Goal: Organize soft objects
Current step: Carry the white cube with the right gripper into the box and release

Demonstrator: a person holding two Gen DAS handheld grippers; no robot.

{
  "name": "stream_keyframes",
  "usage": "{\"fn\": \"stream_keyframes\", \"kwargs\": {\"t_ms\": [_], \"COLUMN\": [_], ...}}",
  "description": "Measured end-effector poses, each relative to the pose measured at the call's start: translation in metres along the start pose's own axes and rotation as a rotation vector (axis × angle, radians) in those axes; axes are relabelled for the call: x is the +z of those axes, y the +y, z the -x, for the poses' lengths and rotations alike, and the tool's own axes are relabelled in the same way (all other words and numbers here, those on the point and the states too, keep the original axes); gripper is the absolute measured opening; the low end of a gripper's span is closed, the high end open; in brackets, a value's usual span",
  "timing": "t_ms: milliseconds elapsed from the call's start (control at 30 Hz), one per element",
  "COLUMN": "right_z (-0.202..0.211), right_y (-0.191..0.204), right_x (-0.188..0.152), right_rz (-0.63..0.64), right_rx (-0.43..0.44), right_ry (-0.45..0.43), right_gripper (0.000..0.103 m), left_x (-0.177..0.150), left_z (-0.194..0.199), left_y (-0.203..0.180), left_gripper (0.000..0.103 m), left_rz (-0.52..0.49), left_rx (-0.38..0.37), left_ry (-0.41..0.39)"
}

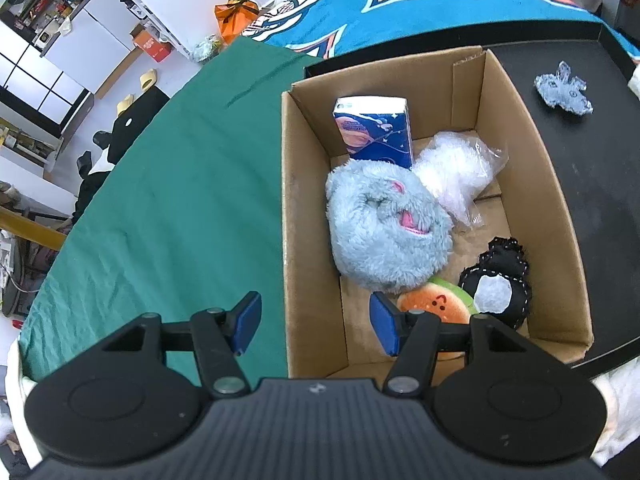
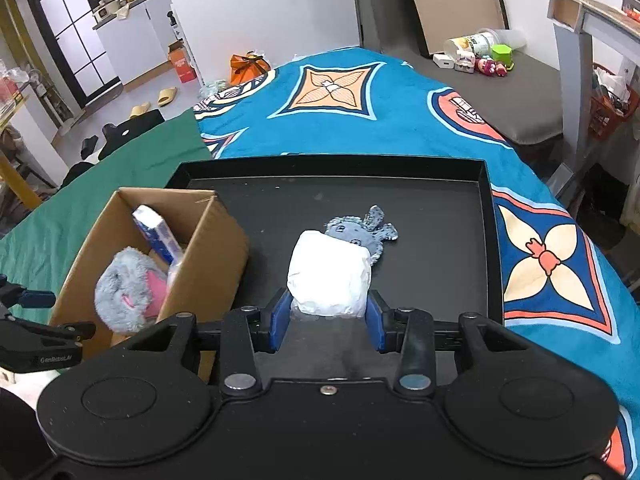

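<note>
A cardboard box stands on a black tray. Inside lie a fluffy blue-grey plush, a blue tissue pack, a clear bag of white stuffing, an orange burger plush and a black felt toy. My left gripper hangs open over the box's left wall, holding nothing. My right gripper is shut on a white soft packet, lifted above the tray. Behind the packet a grey felt toy lies on the tray, partly hidden.
The tray sits on a bed with a blue patterned blanket and a green cloth to the left. The box is at the tray's left end. My left gripper shows at the right wrist view's left edge.
</note>
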State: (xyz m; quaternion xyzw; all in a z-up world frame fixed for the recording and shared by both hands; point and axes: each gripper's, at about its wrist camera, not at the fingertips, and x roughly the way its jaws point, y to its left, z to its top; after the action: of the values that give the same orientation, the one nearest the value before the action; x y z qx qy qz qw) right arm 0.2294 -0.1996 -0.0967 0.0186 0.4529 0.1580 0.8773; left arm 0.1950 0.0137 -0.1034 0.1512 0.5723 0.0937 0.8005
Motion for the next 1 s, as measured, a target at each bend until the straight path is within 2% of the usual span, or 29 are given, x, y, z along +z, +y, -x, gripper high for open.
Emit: {"fn": "stream_keyframes", "kwargs": {"t_ms": [300, 600, 1000], "right_z": [0.009, 0.011, 0.012], "right_y": [0.025, 0.049, 0.085], "right_x": [-0.004, 0.0, 0.002], "right_rz": [0.039, 0.082, 0.143], "right_rx": [-0.005, -0.004, 0.031], "right_ry": [-0.006, -0.017, -0.031], "right_gripper": [0.039, 0.039, 0.04], "left_x": [-0.005, -0.008, -0.011], "left_z": [0.001, -0.006, -0.021], "left_y": [0.012, 0.026, 0.041], "left_gripper": [0.058, 0.057, 0.049], "left_rz": [0.045, 0.089, 0.146], "left_rx": [-0.056, -0.117, -0.196], "left_ry": [-0.019, -0.006, 0.031]}}
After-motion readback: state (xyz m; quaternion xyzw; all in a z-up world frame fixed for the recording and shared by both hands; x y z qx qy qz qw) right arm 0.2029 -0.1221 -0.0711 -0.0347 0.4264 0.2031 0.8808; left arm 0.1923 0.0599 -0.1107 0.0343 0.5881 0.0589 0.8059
